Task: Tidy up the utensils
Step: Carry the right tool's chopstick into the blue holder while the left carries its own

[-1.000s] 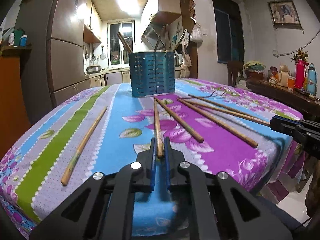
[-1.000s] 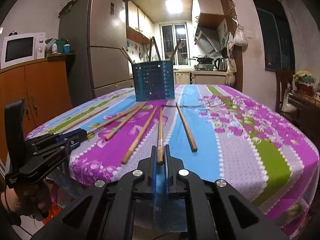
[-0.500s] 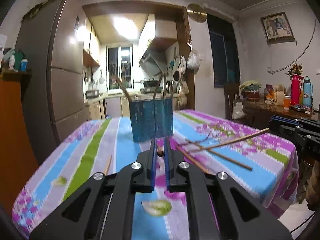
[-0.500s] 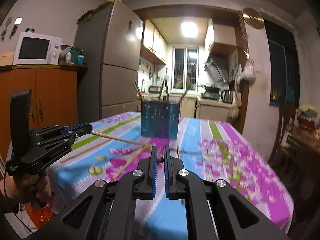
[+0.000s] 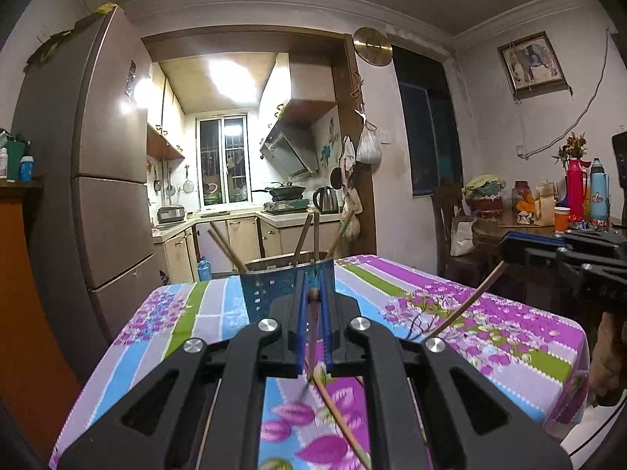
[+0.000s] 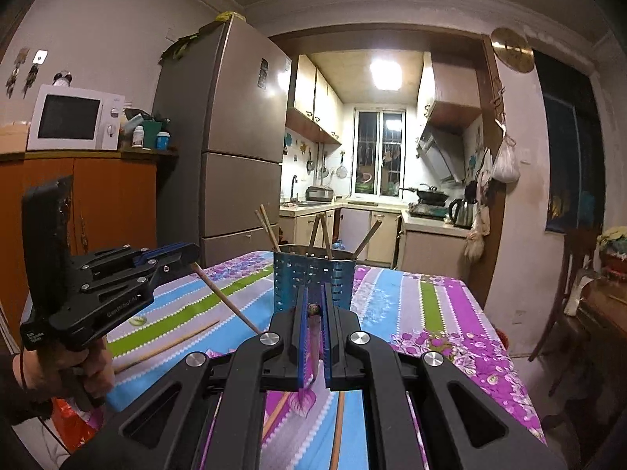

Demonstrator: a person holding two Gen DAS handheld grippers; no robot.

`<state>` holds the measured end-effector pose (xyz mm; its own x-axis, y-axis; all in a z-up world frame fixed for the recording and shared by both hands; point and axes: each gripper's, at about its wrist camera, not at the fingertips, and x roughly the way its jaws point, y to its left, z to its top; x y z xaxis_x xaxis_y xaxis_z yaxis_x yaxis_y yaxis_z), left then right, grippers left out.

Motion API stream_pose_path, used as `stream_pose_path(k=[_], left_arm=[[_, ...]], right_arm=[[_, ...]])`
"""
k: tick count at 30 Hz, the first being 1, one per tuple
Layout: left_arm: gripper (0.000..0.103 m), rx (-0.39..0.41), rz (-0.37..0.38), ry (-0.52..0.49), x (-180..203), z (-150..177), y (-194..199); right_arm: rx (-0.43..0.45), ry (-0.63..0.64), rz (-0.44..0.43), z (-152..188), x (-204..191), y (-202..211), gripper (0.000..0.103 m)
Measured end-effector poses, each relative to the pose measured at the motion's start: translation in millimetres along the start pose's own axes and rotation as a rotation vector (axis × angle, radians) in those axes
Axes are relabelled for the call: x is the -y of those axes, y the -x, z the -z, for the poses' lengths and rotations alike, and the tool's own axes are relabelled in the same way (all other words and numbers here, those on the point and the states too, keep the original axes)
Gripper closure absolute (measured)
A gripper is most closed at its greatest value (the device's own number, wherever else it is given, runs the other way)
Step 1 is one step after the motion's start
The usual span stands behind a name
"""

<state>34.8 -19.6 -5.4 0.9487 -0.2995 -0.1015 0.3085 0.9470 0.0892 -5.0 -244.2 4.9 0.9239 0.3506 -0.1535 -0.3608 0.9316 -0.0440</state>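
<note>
Now we grip one chopstick (image 5: pixel 312 325) in left gripper (image 5: pixel 312 297), another chopstick (image 6: pixel 313 337) in right gripper (image 6: pixel 313 307), both clamped, raised, aimed at far blue holder (image 6: pixel 313 280) for drop-in; spare chopsticks (image 6: pixel 164 346) lie near on table (image 6: pixel 450 313)

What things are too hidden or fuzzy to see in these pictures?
- Left wrist view: the lower end of the chopstick in the left gripper is blurred.
- Right wrist view: the chopstick in the right gripper is blurred too.
- Both views: the holder walls hide the bottoms of the chopsticks inside.
</note>
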Motion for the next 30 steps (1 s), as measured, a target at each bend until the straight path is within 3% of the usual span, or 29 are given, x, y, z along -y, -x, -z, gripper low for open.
stream_pose_path(k=[15, 30], left_arm=[[0.098, -0.015, 0.019, 0.036, -25, -36, -32], [0.098, -0.002, 0.038, 0.050, -42, -81, -58]], right_arm=[[-0.054, 0.017, -0.066, -55, 12, -57, 0.096], [-0.057, -0.003, -0.098, -99, 26, -78, 0.096]])
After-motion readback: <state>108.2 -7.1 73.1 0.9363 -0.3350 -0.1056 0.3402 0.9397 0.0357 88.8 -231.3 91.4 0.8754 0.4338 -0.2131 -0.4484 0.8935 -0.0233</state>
